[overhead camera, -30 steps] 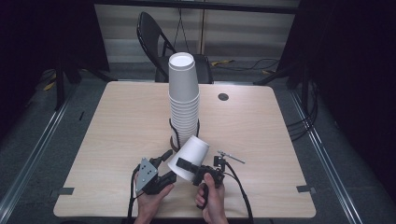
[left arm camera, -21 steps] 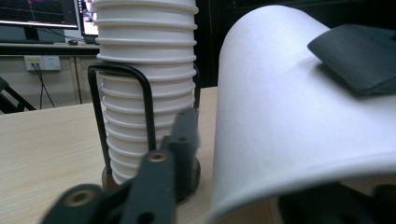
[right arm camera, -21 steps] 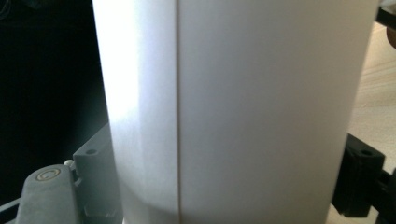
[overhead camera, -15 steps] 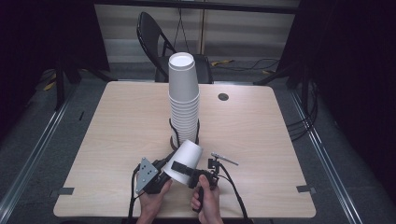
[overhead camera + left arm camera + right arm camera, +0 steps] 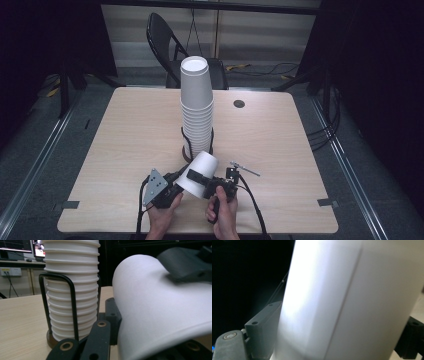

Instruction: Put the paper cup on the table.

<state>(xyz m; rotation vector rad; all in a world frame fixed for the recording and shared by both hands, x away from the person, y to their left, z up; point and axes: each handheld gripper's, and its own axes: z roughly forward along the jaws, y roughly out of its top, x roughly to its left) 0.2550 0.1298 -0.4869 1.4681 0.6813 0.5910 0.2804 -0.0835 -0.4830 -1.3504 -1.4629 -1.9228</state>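
A: At the table's near edge, a single paper cup [image 5: 199,173] lies tilted between both grippers; the right gripper [image 5: 200,179] pinches its wall, and the left gripper [image 5: 176,181] has just been closing onto it.

B: So it's lifted clear; the cup stack [image 5: 196,112] in its wire holder [image 5: 186,146] stands just behind, and placing remains.

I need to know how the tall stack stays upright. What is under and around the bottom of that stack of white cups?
The stack of white cups stands on a round brown base, with black wire uprights rising around its lower cups. The base's top and the lowest cup's rim are covered.
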